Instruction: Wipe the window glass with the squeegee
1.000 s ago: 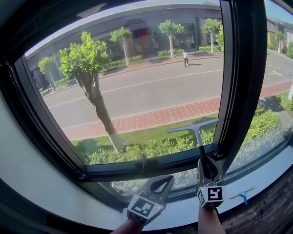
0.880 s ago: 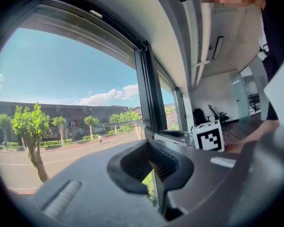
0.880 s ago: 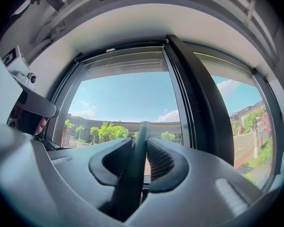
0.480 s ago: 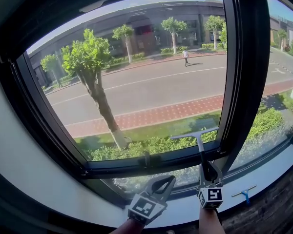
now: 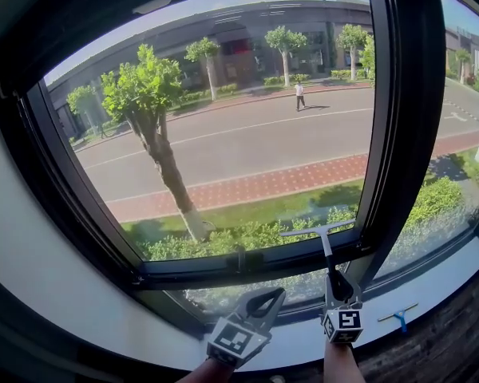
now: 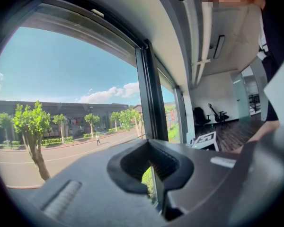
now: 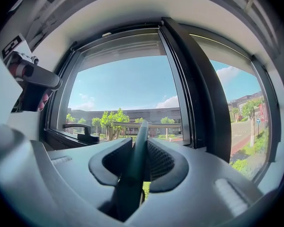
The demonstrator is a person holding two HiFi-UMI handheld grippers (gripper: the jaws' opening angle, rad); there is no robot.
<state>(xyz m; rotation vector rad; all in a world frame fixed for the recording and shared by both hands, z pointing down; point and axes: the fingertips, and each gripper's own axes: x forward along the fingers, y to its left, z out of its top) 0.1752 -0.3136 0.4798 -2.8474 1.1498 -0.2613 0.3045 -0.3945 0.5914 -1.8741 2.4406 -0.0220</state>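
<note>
The squeegee point(image 5: 321, 234) has its grey blade flat against the window glass point(image 5: 223, 134), low in the pane's right corner just above the bottom frame. Its dark handle point(image 7: 139, 148) runs down into my right gripper point(image 5: 336, 287), which is shut on it. In the right gripper view the blade point(image 7: 146, 125) lies crosswise beyond the jaws. My left gripper point(image 5: 259, 300) hangs below the pane, left of the right one. It is shut with nothing in it, and in the left gripper view its jaws point(image 6: 149, 145) point along the window.
A thick black mullion point(image 5: 399, 134) borders the pane on the right, close beside the blade. A window handle point(image 5: 239, 260) sits on the bottom frame. A small blue-handled tool point(image 5: 397, 317) lies on the white sill point(image 5: 447, 282). A dark wall frames the left side.
The squeegee blade has slid down the glass towards the bottom frame, and my right gripper has dropped a little with it. The left gripper has hardly moved.
</note>
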